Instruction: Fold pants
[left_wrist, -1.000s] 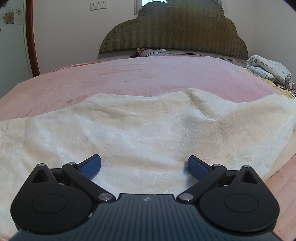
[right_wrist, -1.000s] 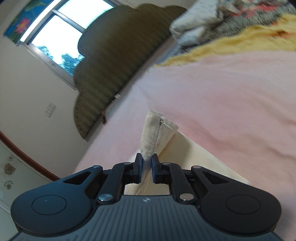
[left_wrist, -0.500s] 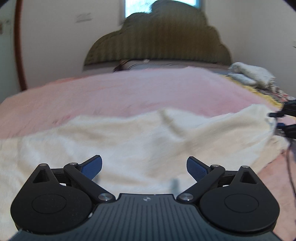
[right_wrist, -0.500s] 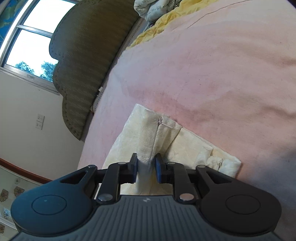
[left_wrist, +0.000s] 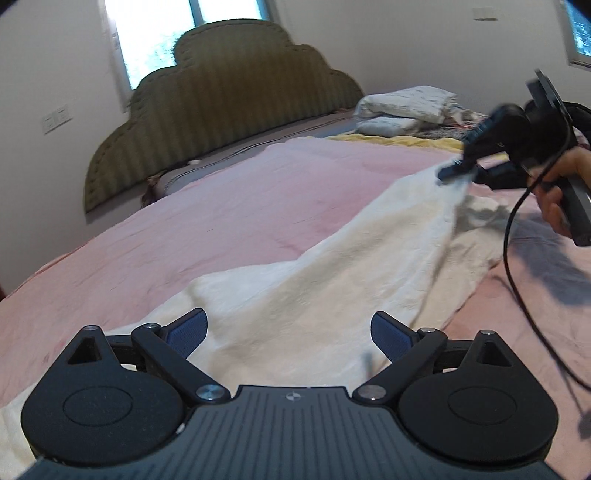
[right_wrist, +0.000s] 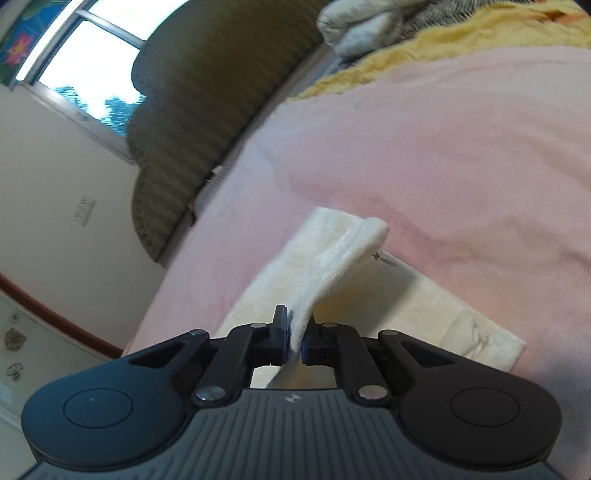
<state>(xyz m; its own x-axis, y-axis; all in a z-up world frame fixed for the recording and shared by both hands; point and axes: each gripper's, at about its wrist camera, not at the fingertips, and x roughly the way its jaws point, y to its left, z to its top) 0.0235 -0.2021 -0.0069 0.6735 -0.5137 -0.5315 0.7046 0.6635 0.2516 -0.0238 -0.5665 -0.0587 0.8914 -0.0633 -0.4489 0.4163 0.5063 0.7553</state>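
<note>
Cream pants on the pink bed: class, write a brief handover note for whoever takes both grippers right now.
Left gripper: open, empty, hovering over the near part of the cream textured fabric pants.
Right gripper: shut on a pinched edge of the pants, lifting it off the pink bedspread.
Done: one end raised; no finished fold visible.
Left: probably grasp the near edge with the left gripper, carry the lifted end across, lay it flat, release.
</note>
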